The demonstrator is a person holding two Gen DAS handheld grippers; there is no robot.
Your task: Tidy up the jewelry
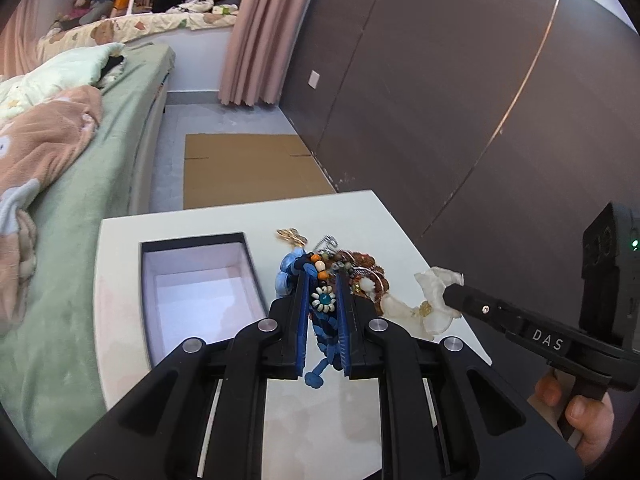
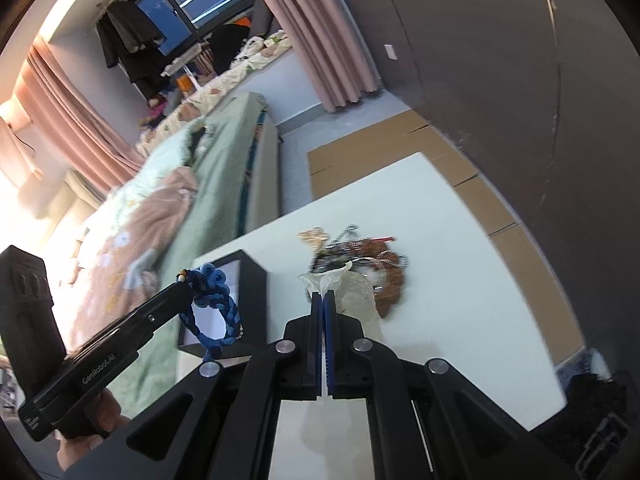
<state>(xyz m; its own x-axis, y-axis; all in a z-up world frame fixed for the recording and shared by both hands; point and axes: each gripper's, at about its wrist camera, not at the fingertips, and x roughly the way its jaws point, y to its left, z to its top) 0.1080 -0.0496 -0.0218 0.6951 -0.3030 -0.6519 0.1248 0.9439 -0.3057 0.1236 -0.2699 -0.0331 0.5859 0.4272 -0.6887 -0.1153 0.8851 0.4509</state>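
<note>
The left tongs (image 1: 323,280) are clenched on a blue braided cord bracelet with a white-and-teal bead flower and small orange and cream beads (image 1: 322,300). The right wrist view shows it lifted clear of the white tabletop (image 2: 460,280), hanging as a loop from the fingertips near the black open box with a pale lining (image 1: 192,280). The right tongs (image 2: 323,296) are closed tight on a translucent white petal-like ornament (image 2: 352,288), whose far end seems to sit at the near edge of the remaining heap of jewelry, a tangle of brown beads and silver chain (image 1: 360,272) in the middle of the tabletop. Whether that ornament is fully off the surface cannot be told.

The step in hand looks like carrying a picked piece to the box: one bracelet is out of the heap and nothing shows inside the box yet. The next move likely calls for swinging the left tongs over the box opening, lowering until the dangling loop touches the lining, then letting go so the cord does not catch on the rim.

The bracelet's long axis runs along the fingers of the left tongs, its knotted tail (image 1: 314,378) hanging back toward the camera and its bulky blue knot (image 2: 210,280) at the tips, pointing away.
</note>
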